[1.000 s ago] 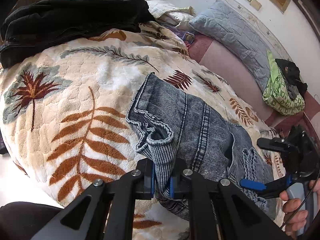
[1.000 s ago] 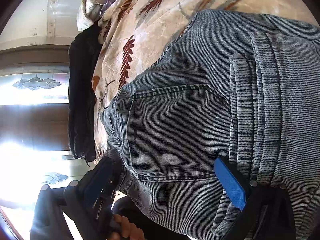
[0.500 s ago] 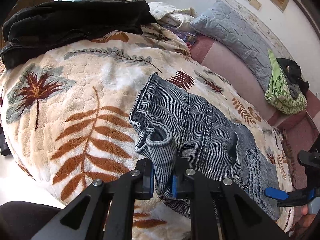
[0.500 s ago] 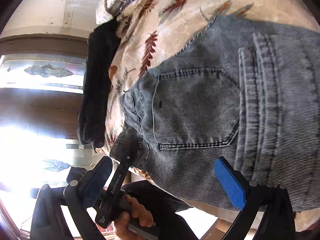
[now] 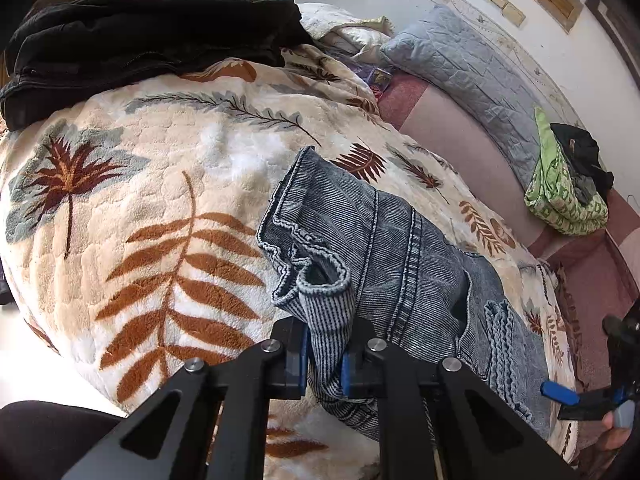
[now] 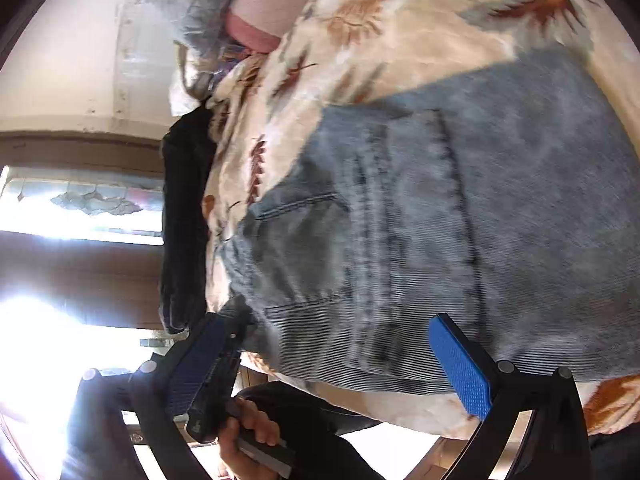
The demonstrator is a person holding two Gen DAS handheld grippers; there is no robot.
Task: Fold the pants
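Observation:
Folded blue jeans (image 5: pixel 404 276) lie on a leaf-patterned blanket (image 5: pixel 160 184) on the bed. My left gripper (image 5: pixel 325 356) is shut on a bunched hem of the jeans at their near left corner. In the right wrist view the jeans (image 6: pixel 460 216) fill the middle, blurred, back pocket showing. My right gripper (image 6: pixel 332 364) is open and empty, its blue pads (image 6: pixel 460 364) wide apart, drawn back off the jeans' near edge. It shows at the far right edge of the left wrist view (image 5: pixel 592 396).
A black garment (image 5: pixel 132 40) lies at the blanket's far left. A grey-blue quilted pillow (image 5: pixel 472 68) and a green bundle (image 5: pixel 564 196) lie along the pink mattress by the wall. The bed's near edge drops to a pale floor (image 5: pixel 36 364).
My right gripper has let go of the jeans' folded edge, opened and pulled back away from them. My left gripper keeps its hold on the hem and has barely moved.

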